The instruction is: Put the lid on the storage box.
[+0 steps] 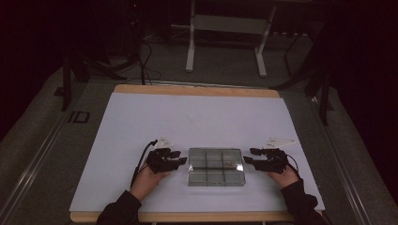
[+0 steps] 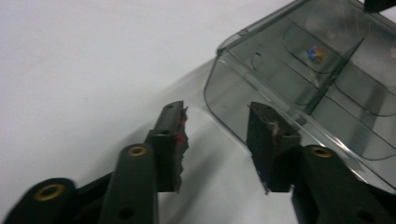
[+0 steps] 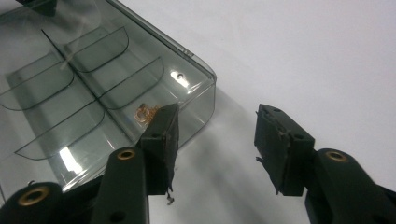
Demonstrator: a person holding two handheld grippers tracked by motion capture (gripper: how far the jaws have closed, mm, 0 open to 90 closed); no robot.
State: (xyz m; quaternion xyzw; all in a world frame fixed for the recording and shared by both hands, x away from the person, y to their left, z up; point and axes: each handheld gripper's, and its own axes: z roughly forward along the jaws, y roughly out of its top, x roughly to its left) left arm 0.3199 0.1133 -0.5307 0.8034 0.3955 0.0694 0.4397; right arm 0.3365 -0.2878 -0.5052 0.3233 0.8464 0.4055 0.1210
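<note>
Desk (image 1: pixel 141 122) under white sheet, viewed from above, dim room around. Clear smoky plastic organiser box (image 1: pixel 216 167) set flat near the front edge, between two hand-held grippers, split by dividers into small compartments. Left gripper (image 1: pixel 180 157) held just beside the box's left end, right gripper (image 1: pixel 248 156) just beside its right end, a hand and dark sleeve behind each. Left gripper's jaws parted, nothing between them, one jaw close against the box's (image 2: pixel 299 88) rounded corner wall, contact not certain from this angle. Right gripper's jaws likewise parted and empty, one jaw lying in front of the box's (image 3: pixel 93 93) corner, the other well out over bare sheet. Small coppery ring-shaped part (image 3: pixel 142 113) seen through the clear plastic in a compartment near the right end; same compartment marked by a tiny coloured speck (image 2: pixel 315 52) from the left side. Other compartments apparently empty. Whether the lid was closed, not possible to tell. Step in hand, by judgement: approach and bracketing of the box from both ends, no grip taken yet. Next move likely to call for lining up each pair of jaws on a wall or lid edge and closing gently, both sides evenly, to avoid sliding or tipping the light box on the smooth sheet.
</note>
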